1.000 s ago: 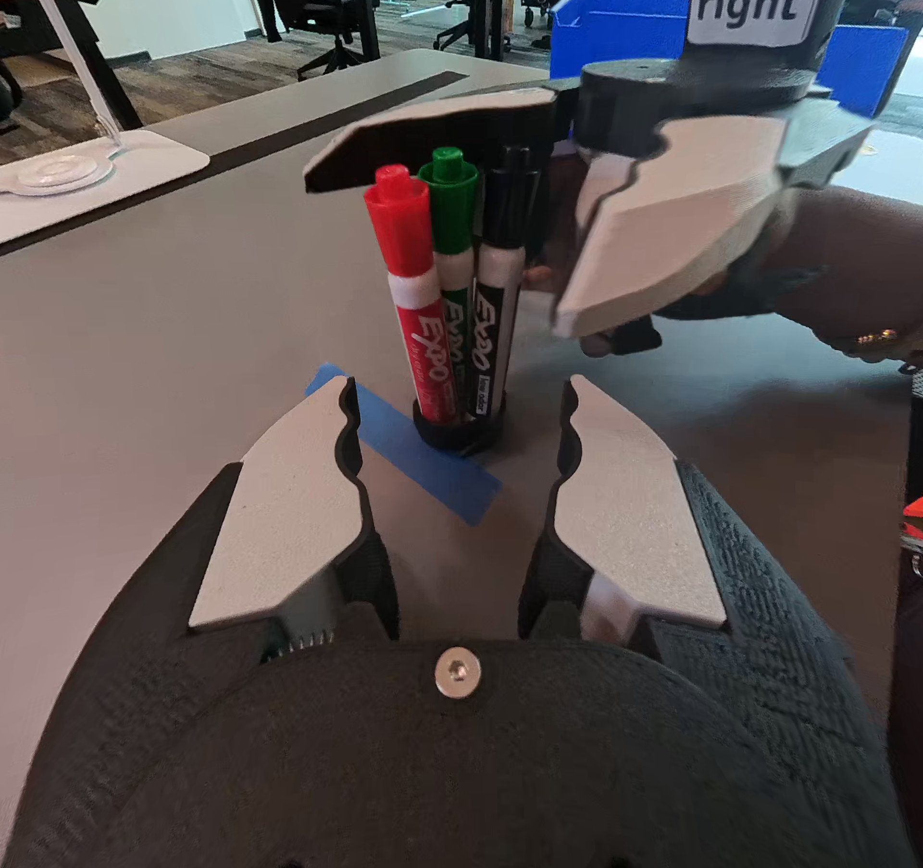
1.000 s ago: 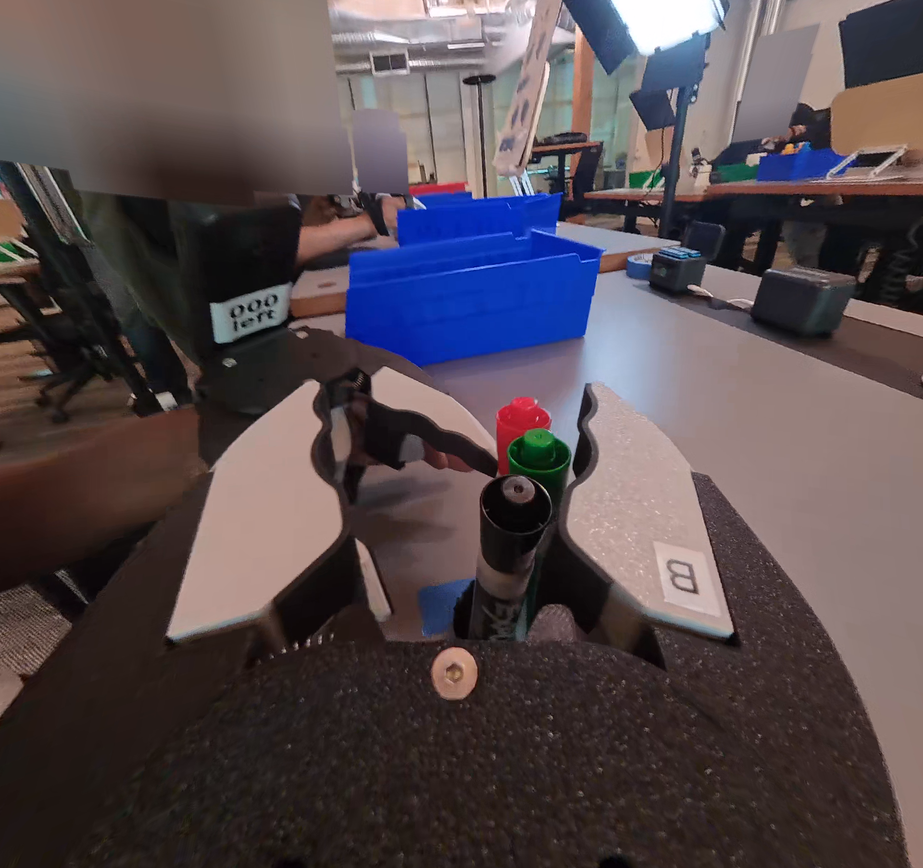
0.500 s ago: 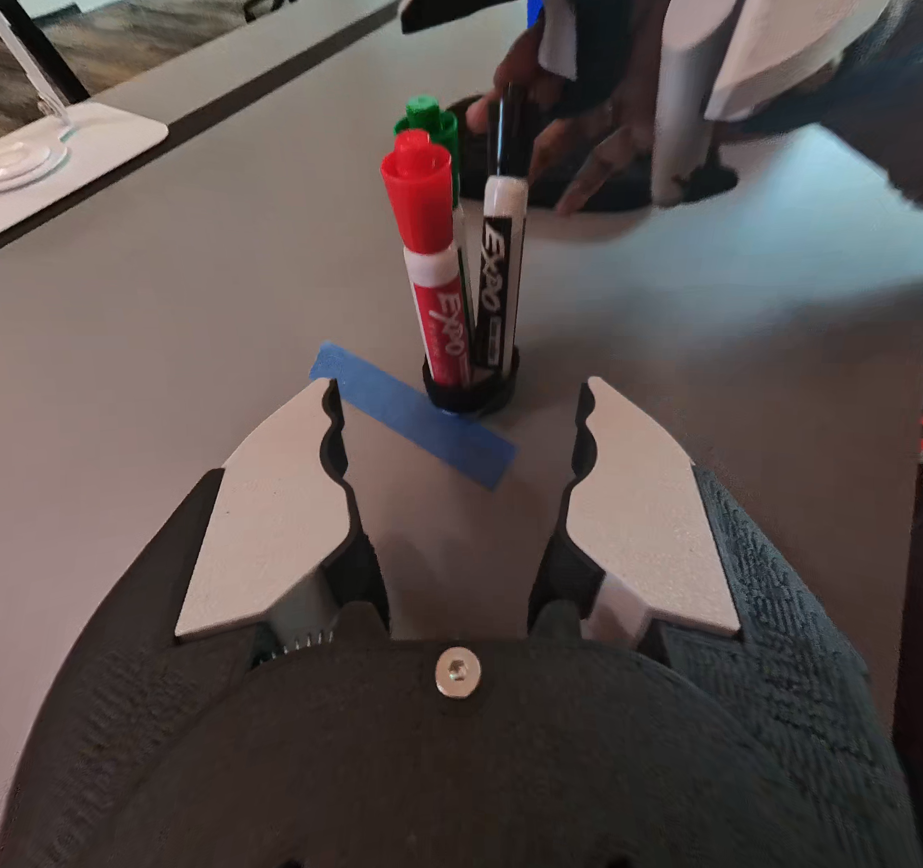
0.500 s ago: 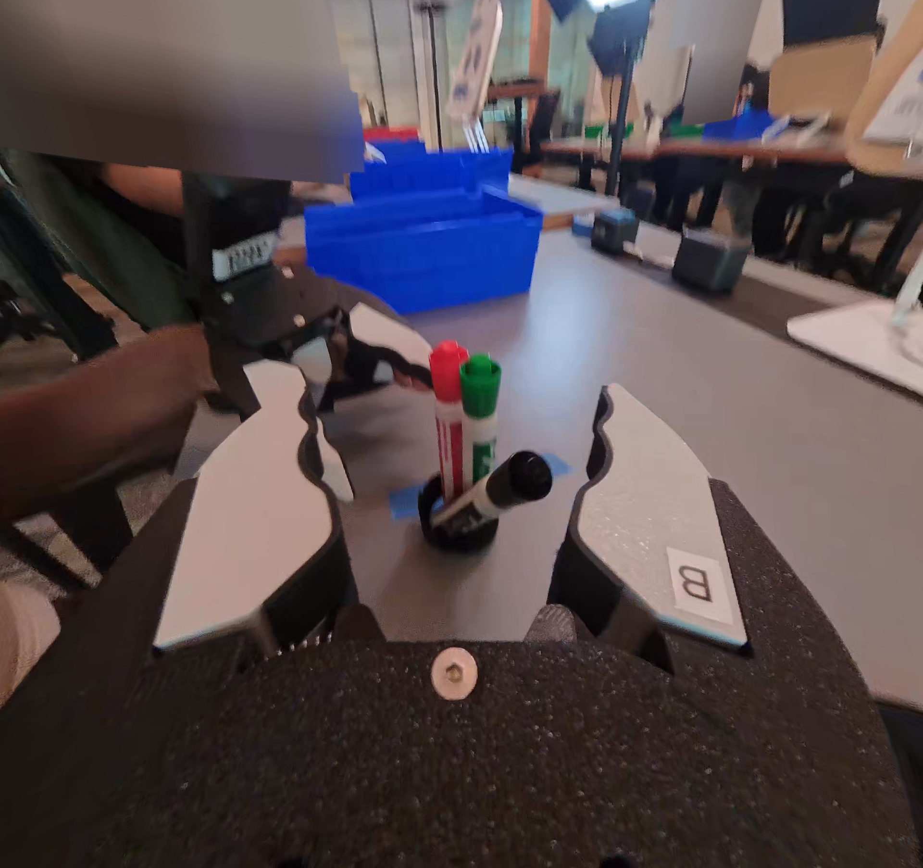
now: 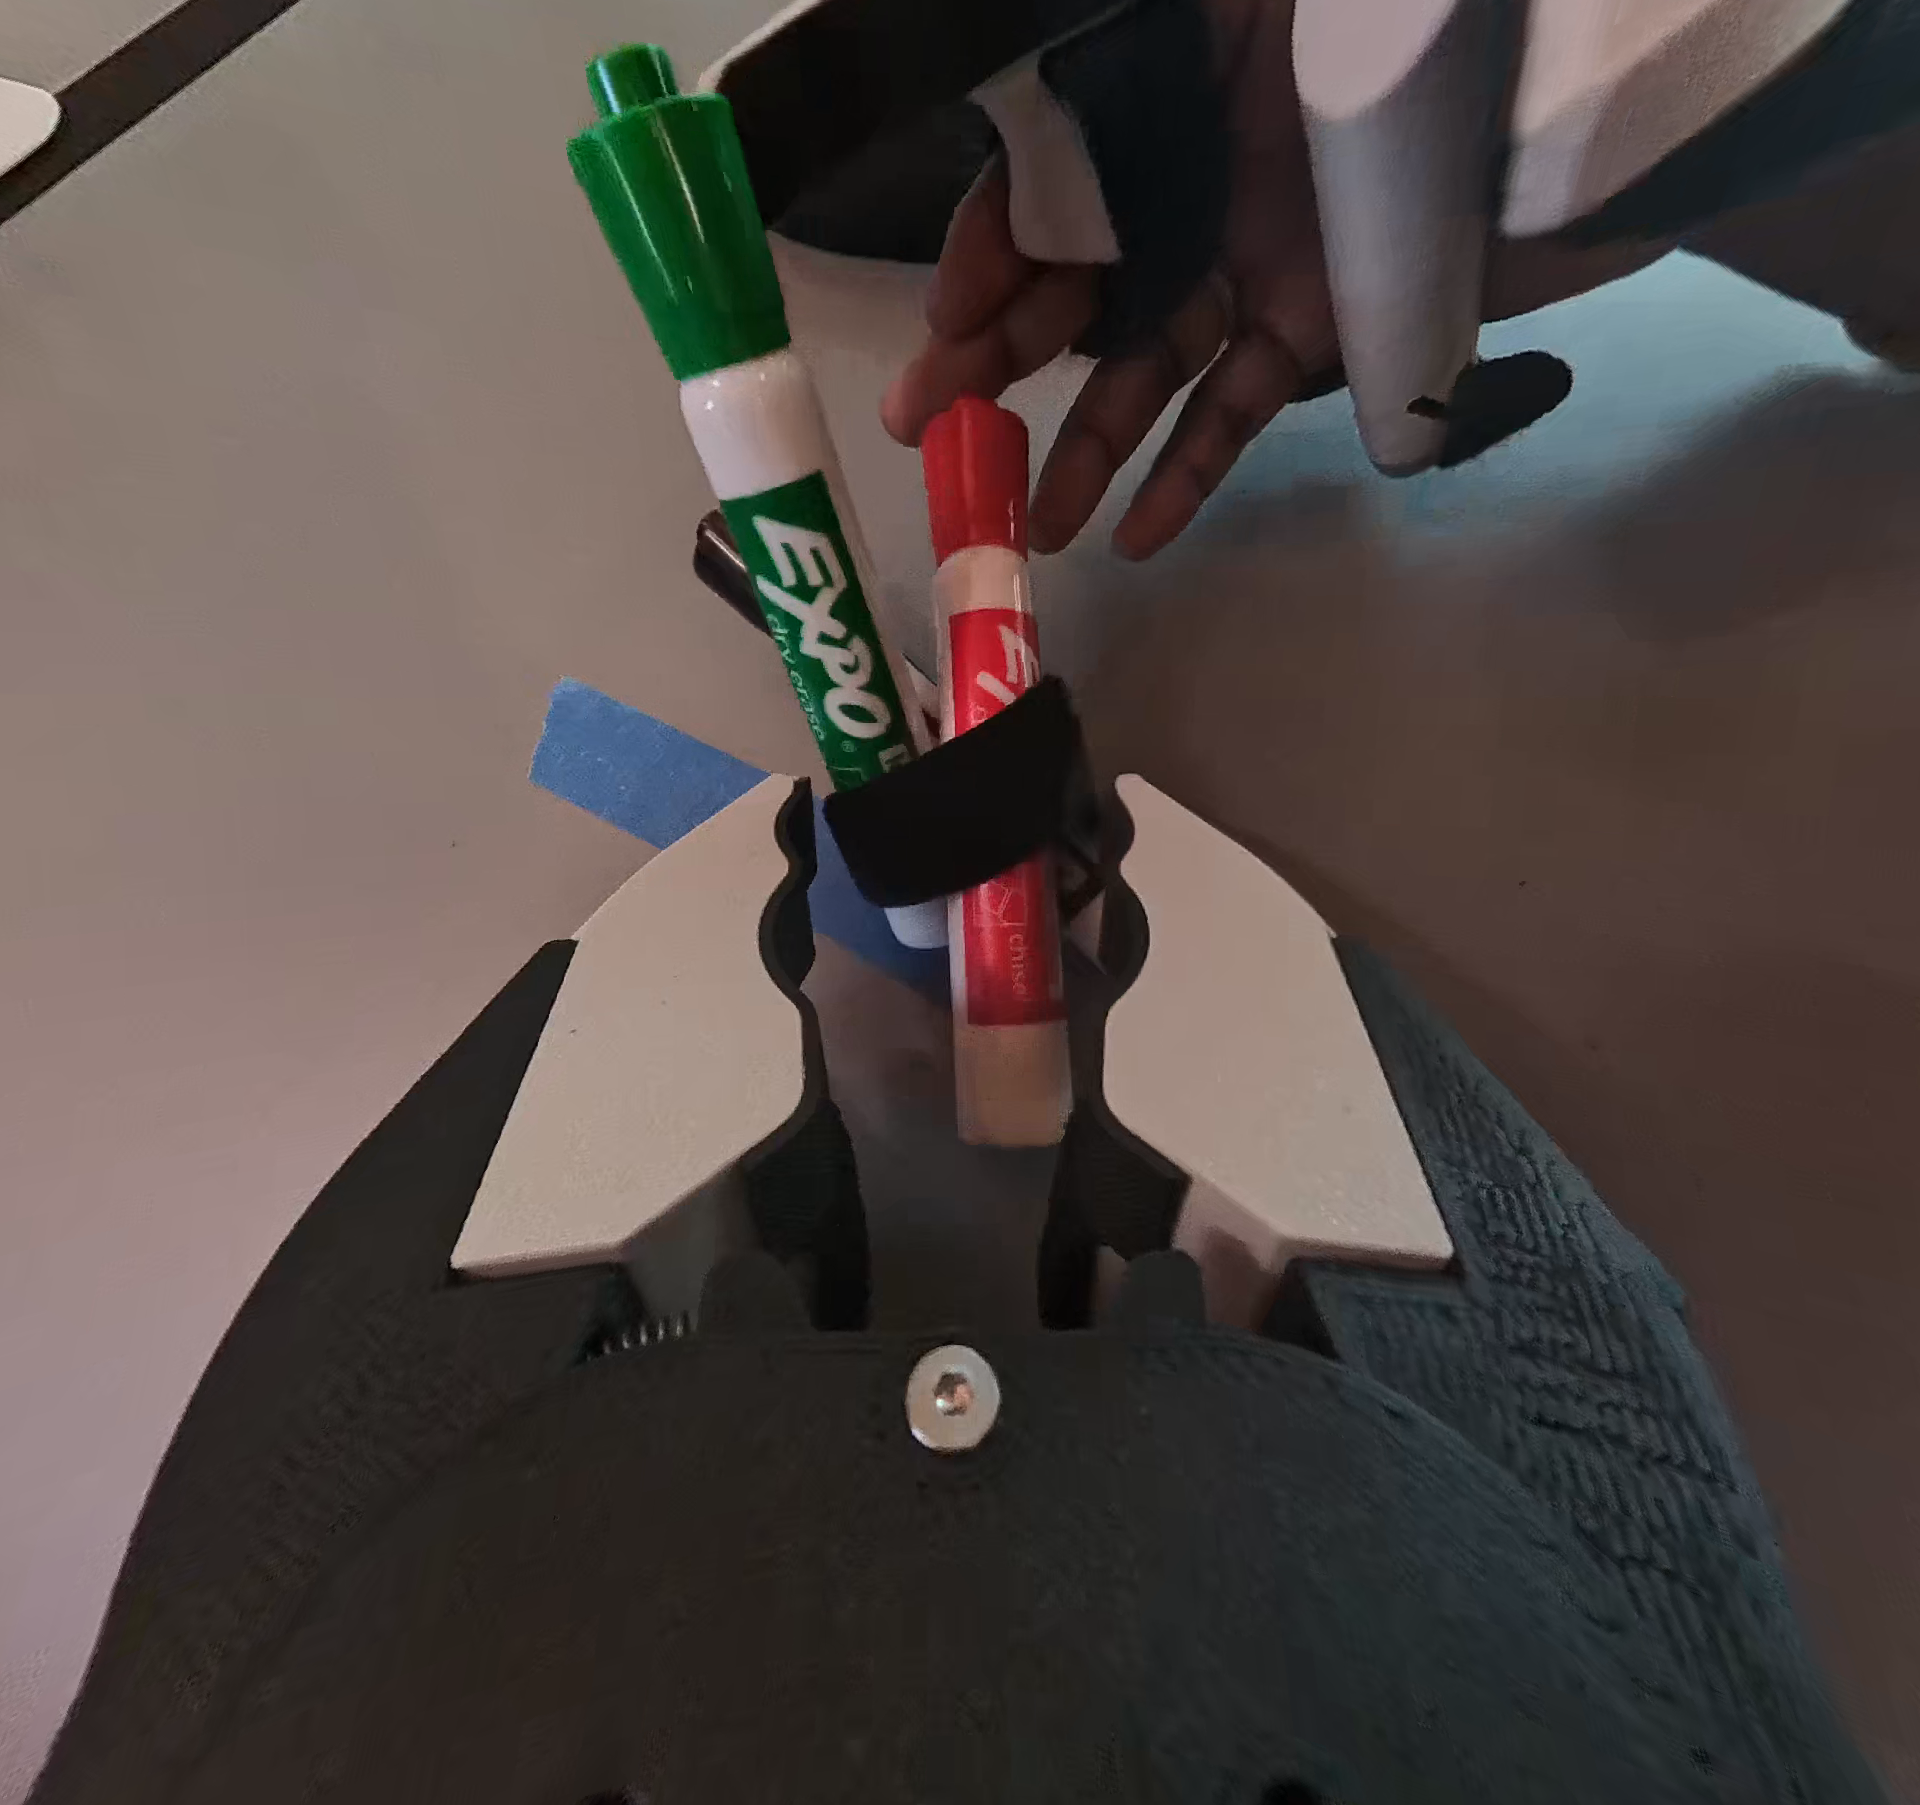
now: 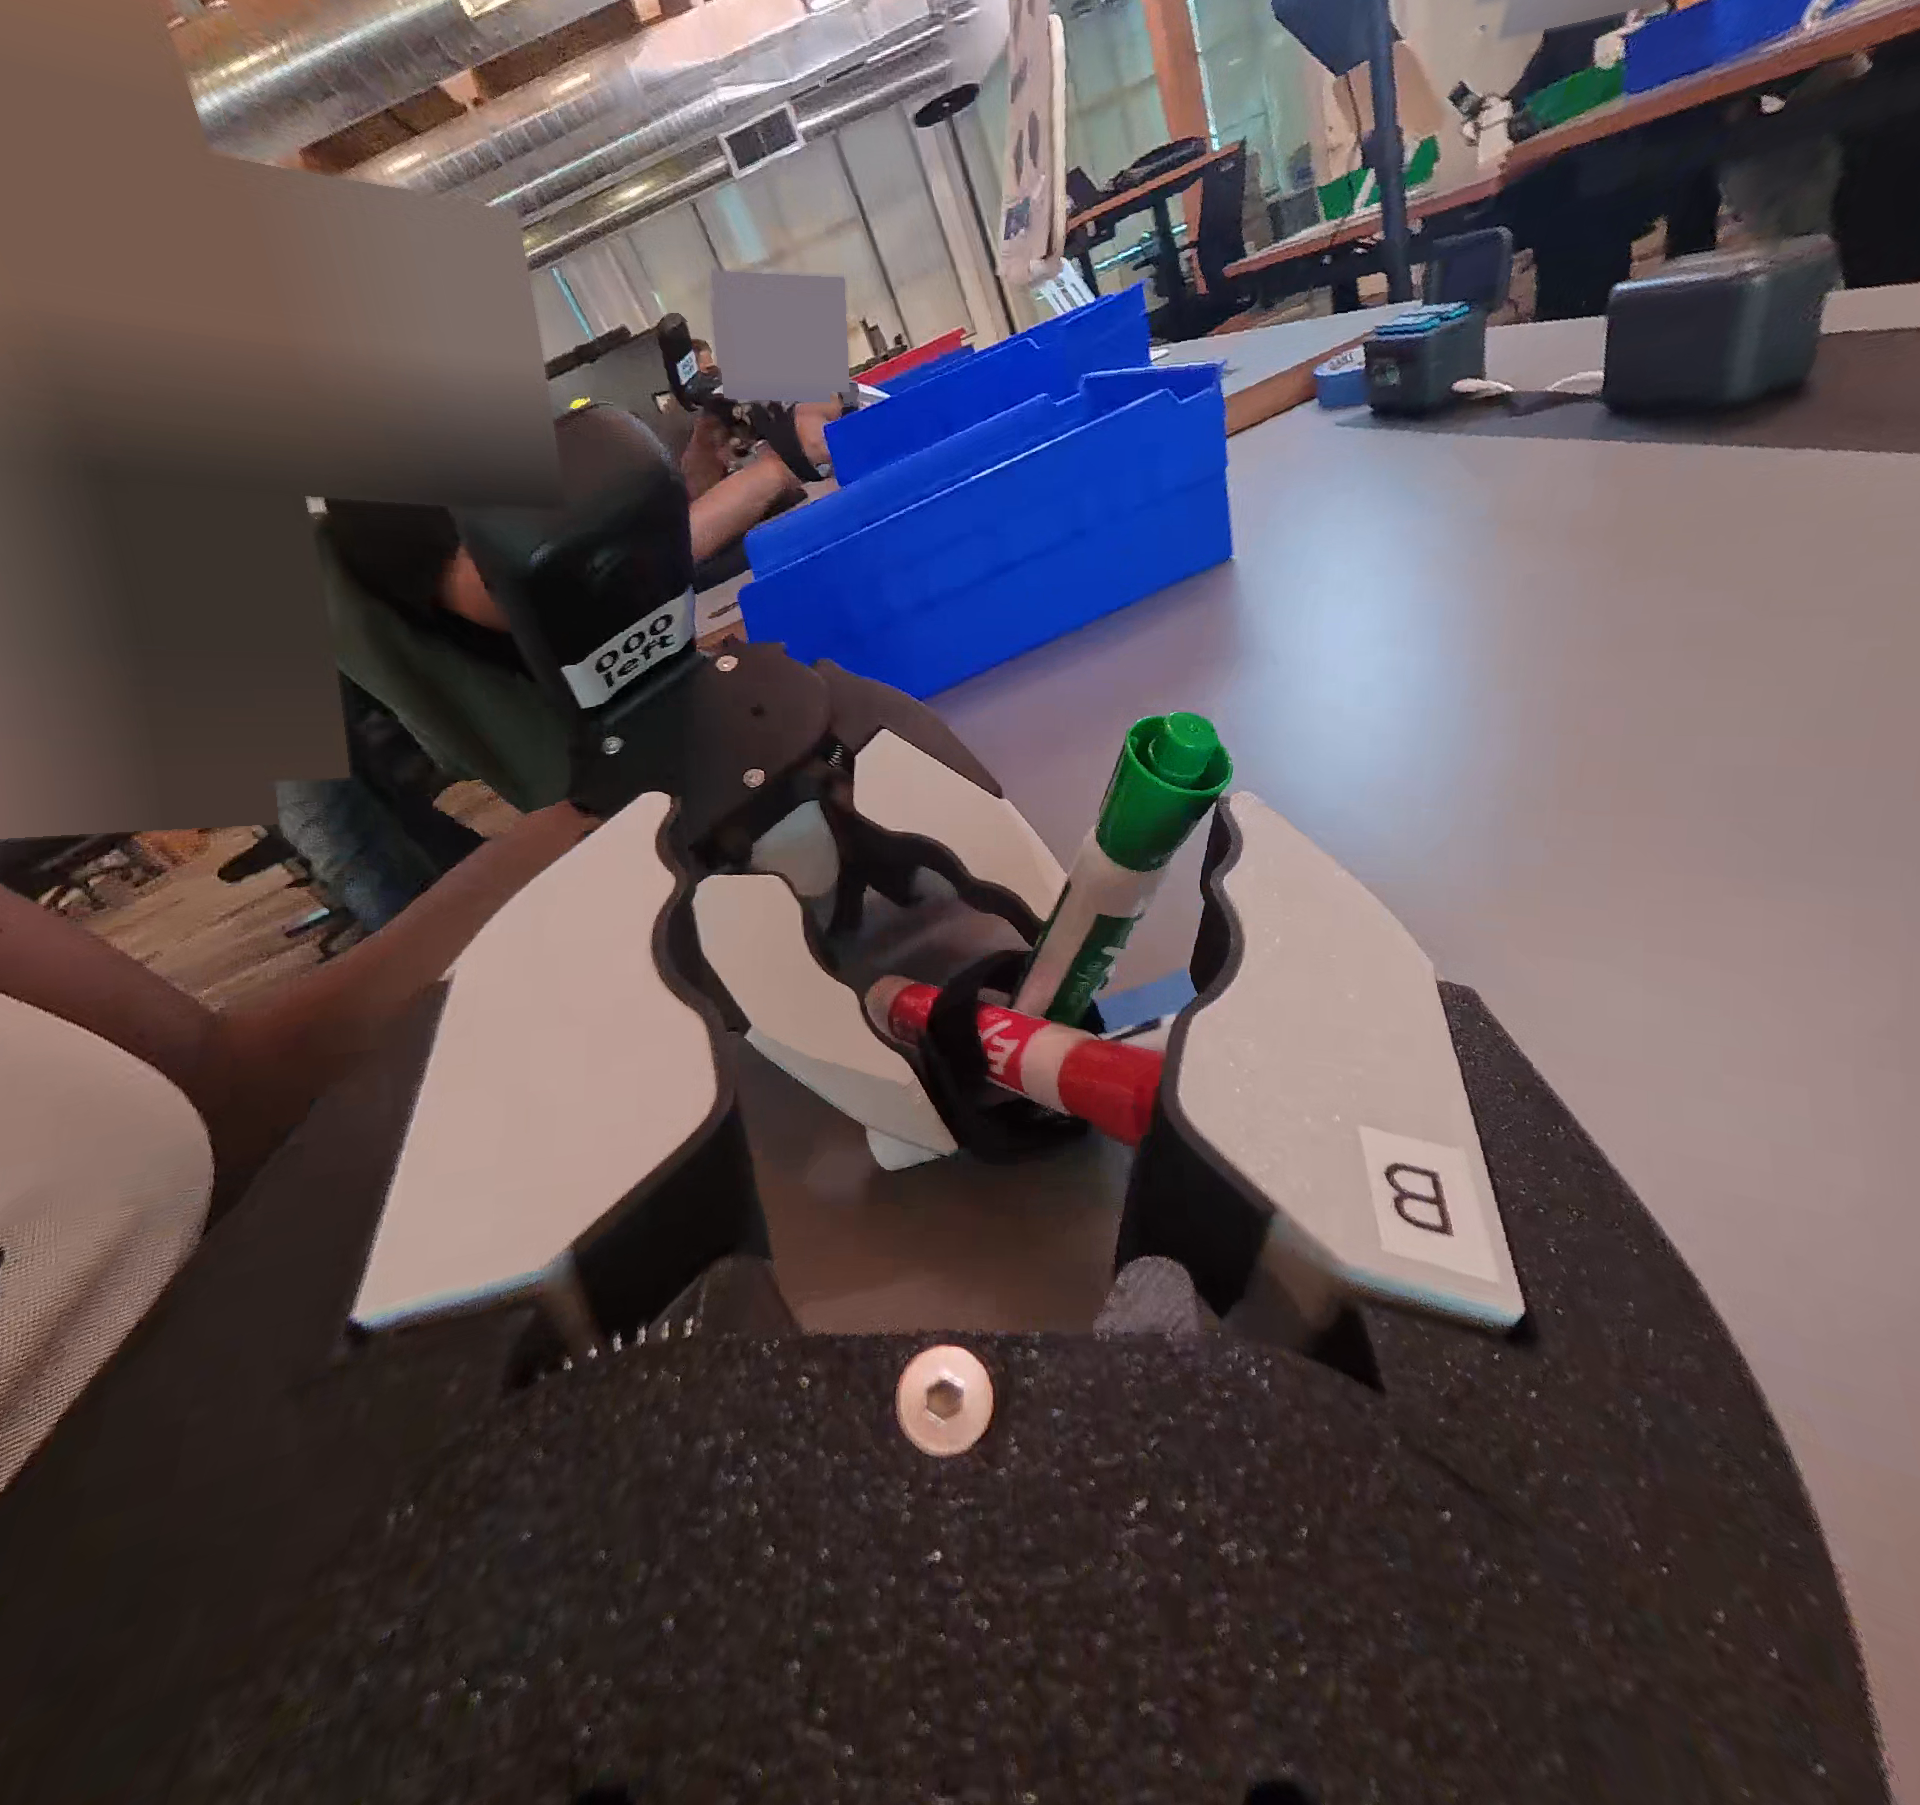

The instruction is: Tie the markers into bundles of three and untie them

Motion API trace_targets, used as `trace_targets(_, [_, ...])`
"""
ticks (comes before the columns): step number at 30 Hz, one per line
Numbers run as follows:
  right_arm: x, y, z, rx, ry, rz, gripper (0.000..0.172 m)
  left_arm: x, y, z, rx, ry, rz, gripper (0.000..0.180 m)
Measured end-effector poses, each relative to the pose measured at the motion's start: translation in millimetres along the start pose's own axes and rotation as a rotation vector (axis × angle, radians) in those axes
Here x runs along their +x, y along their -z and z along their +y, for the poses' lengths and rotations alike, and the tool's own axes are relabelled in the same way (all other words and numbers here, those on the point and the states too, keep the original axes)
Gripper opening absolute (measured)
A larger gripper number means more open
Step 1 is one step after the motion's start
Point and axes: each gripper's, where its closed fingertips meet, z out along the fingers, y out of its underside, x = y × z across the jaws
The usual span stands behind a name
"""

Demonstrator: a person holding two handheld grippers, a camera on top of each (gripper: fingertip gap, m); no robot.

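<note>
Left wrist view looks down on a loose bundle of dry-erase markers ringed by a black fabric strap [image 5: 961, 805]. The green-capped marker with a white and green barrel [image 5: 764, 498] leans up and left, the red-capped marker with a red label [image 5: 992, 768] runs along the gap between the fingers, and a dark end of a third marker [image 5: 717, 560] peeks out behind the green one. The left gripper [image 5: 956, 825] has its jaws narrowed around the strapped part; the right-hand fingertip [image 5: 1127, 820] sits against the strap, while a sliver of space shows at the left-hand one, so a firm clamp is not clear. A strip of blue tape [image 5: 634, 768] lies on the grey tabletop [image 5: 312, 508] under the bundle, away from any visible edge. The person's hand [image 5: 1122, 373] hovers just beyond the red cap.

From the right wrist view, the right gripper [image 6: 945, 882] stands wide, its pads to either side of the bundle without pressing it. A blue plastic bin [image 6: 997, 550] sits farther back on the tabletop.
</note>
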Motion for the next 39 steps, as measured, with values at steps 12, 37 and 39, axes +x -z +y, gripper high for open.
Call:
trace_targets(12, [35.2,19.7,3.6,-0.103,0.097,0.191,0.062,-1.6,9.2,4.9,-0.01,-0.048,-0.006,0.044])
trace_targets(37, [32.2,-9.6,70.9,-1.171,0.907,-0.206,0.017,-16.9,38.4,28.5,-0.138,-0.199,-0.007,0.037])
trace_targets(39, [31.3,-4.6,73.3,-1.178,0.838,-0.223,0.017,-17.7,40.1,25.3,-0.109,-0.18,-0.006,0.038])
